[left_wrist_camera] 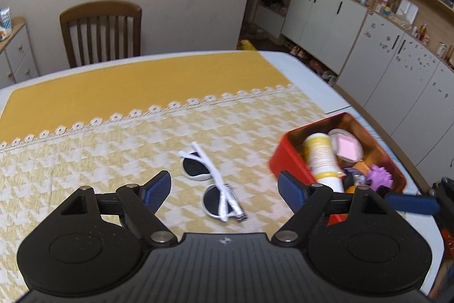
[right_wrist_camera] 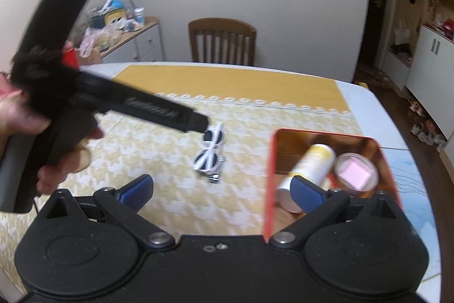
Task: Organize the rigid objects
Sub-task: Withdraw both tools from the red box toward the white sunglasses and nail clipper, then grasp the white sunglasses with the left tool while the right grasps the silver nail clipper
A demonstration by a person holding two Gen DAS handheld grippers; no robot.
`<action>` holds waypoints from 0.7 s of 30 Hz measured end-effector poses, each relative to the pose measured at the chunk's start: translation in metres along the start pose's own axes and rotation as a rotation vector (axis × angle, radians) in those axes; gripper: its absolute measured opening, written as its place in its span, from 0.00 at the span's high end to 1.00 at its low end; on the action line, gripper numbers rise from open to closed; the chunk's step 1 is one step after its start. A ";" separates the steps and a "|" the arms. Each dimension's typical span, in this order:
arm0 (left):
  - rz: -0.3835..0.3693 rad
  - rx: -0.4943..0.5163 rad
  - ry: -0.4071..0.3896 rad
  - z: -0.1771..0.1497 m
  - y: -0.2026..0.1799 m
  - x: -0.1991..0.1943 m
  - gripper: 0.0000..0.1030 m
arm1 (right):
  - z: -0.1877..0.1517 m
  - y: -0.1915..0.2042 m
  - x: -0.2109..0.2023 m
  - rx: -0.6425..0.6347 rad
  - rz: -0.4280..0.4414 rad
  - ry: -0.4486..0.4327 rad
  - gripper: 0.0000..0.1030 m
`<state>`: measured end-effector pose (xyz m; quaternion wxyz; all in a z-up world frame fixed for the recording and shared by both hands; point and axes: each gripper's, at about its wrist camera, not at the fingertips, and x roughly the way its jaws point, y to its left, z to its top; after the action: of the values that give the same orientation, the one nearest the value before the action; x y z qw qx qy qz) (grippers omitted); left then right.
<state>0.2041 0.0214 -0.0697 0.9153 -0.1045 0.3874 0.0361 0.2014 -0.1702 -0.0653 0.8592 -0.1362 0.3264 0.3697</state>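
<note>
On the desk's yellow houndstooth cloth [left_wrist_camera: 85, 161], folded white sunglasses [left_wrist_camera: 211, 183] lie left of a red tin [left_wrist_camera: 286, 161] holding a bottle [left_wrist_camera: 323, 161] and a purple spiky ball [left_wrist_camera: 381, 176]. The left hand-held gripper [left_wrist_camera: 224, 189] and right hand-held gripper [right_wrist_camera: 224, 189] both gape wide, holding nothing.

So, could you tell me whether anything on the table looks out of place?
Yes: the white sunglasses lie folded on the yellow tablecloth, outside the red tin, which already holds the tube and other small items. Nothing looks spilled or damaged.
</note>
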 end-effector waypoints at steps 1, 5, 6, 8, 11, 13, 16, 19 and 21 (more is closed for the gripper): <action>0.000 -0.008 0.012 0.001 0.004 0.005 0.20 | 0.000 0.006 0.005 -0.009 0.002 0.004 0.00; 0.016 -0.026 0.053 0.002 0.013 0.027 0.20 | -0.003 0.023 0.027 -0.049 0.012 0.025 0.00; 0.018 -0.030 0.065 0.002 0.014 0.033 0.20 | -0.004 0.028 0.032 -0.055 0.012 0.031 0.00; 0.017 -0.034 0.088 0.001 0.015 0.046 0.20 | -0.007 0.031 0.046 -0.057 0.011 0.048 0.00; 0.026 -0.017 0.118 0.000 0.012 0.063 0.20 | -0.009 0.032 0.067 -0.057 0.002 0.079 0.01; 0.038 -0.004 0.131 -0.001 0.010 0.074 0.20 | -0.011 0.031 0.078 -0.055 -0.002 0.092 0.02; 0.049 -0.011 0.137 -0.001 0.010 0.086 0.20 | -0.014 0.030 0.092 -0.065 -0.009 0.112 0.06; 0.051 -0.030 0.149 -0.001 0.011 0.097 0.21 | -0.015 0.030 0.100 -0.068 -0.016 0.121 0.11; 0.048 -0.034 0.153 -0.001 0.010 0.102 0.21 | -0.015 0.030 0.106 -0.074 -0.029 0.125 0.16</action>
<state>0.2724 0.0297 -0.1451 0.8799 -0.1129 0.4580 0.0566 0.2266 -0.0986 -0.1463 0.8368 -0.1951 0.3636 0.3599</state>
